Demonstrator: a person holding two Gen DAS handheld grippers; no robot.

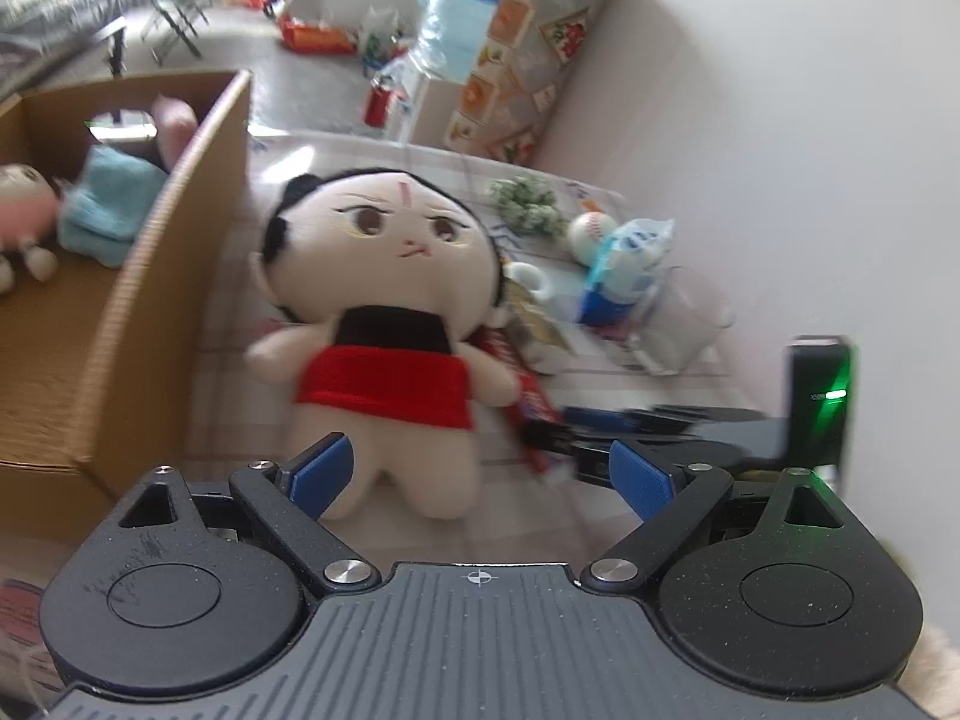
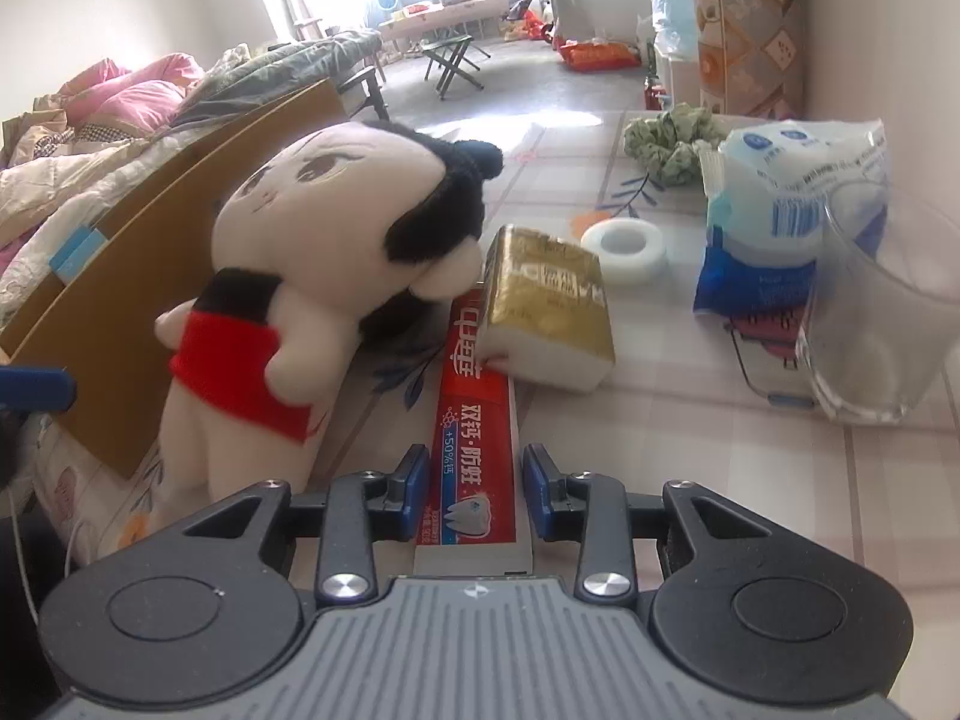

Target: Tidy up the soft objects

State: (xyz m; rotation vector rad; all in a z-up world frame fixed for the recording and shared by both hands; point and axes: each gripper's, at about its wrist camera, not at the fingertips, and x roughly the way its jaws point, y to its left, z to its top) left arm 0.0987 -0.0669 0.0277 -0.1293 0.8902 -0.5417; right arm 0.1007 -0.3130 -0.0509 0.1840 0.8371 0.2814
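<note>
A plush doll (image 1: pixel 384 312) with black hair and a red dress stands on the tiled tabletop, leaning toward a cardboard box (image 1: pixel 150 300). My left gripper (image 1: pixel 480 474) is open just in front of the doll's legs; its left pad overlaps one leg and the right pad is well clear. In the right wrist view the doll (image 2: pixel 288 276) stands at the left. My right gripper (image 2: pixel 474 486) is shut on the near end of a red toothpaste box (image 2: pixel 477 408) lying flat. In the cardboard box lie a blue towel (image 1: pixel 108 210) and a pink plush (image 1: pixel 24 210).
A gold tissue pack (image 2: pixel 546 306) rests on the far end of the toothpaste box. Beyond it are a white tape roll (image 2: pixel 624 246), a green fabric bundle (image 2: pixel 672 141), a blue-and-white pack (image 2: pixel 792 192) and a clear glass (image 2: pixel 870 330). A baseball (image 1: pixel 591 231) lies near the wall.
</note>
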